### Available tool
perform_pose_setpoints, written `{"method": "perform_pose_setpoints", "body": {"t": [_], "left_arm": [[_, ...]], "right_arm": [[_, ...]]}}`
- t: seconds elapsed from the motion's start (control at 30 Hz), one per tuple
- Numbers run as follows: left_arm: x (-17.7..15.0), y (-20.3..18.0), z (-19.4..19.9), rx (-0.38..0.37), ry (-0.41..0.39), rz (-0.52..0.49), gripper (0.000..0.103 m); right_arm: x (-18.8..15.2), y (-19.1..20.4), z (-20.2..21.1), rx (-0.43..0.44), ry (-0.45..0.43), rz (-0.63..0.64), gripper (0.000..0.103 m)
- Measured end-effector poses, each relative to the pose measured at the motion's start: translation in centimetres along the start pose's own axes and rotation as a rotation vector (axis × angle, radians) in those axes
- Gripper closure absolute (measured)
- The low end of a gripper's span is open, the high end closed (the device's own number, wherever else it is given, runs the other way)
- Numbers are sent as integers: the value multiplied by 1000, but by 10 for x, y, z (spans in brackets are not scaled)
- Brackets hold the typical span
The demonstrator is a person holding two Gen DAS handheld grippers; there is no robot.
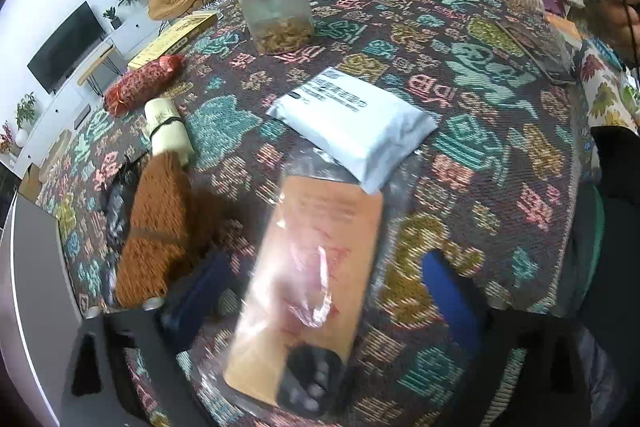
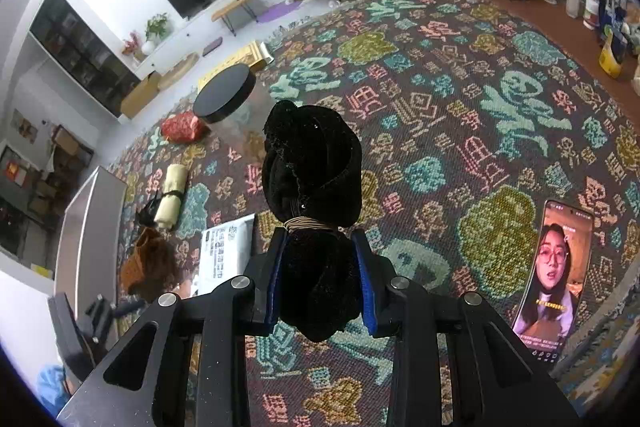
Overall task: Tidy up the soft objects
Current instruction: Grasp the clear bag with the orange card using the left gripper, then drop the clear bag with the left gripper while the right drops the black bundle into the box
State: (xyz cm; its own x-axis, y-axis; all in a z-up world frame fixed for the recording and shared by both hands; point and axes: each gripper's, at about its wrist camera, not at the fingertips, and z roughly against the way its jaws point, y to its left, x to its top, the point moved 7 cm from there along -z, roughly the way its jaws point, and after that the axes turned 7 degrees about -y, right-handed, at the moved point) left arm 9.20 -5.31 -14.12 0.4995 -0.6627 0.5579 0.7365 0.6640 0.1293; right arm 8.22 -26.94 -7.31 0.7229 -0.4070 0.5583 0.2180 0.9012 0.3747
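Orange packet (image 1: 312, 287) motion-blurred, black bundle (image 2: 312, 195) partly tong-hidden

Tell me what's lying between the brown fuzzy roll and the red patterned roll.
A cream roll tied with a dark band, seen in both wrist views between the brown roll and red roll.

Right gripper (image 2: 322, 267): matte black frame with angular struts and triangular cut-outs. Four round silver screw heads sit in a row across the linkage. Fingers (image 2: 366, 275) black, faced with blue pads. Left gripper (image 1: 320, 291): same black frame, dark blue finger pads, two small silver screw heads near its left finger (image 1: 200, 291), blurred.
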Motion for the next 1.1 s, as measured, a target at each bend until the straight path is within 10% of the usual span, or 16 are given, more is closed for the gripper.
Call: {"method": "perform_pose_setpoints", "body": {"t": [0.3,0.37,0.43,0.8,1.1], "left_arm": [[-24,9,-45,-126,189,59,2],[-22,3,-37,-120,159,66,27],[-19,7,-30,-93,157,122,27],[5,55,95,-131,-181,501,28],[-42,149,204,50,-369,681,28]], "right_arm": [[3,4,1,8,-4,13,70],[8,0,-2,-10,-9,11,70],[12,-4,-9,-27,-5,7,70],[40,24,5,-19,-59,46,70],[4,200,31,261,-16,242,70]]}}
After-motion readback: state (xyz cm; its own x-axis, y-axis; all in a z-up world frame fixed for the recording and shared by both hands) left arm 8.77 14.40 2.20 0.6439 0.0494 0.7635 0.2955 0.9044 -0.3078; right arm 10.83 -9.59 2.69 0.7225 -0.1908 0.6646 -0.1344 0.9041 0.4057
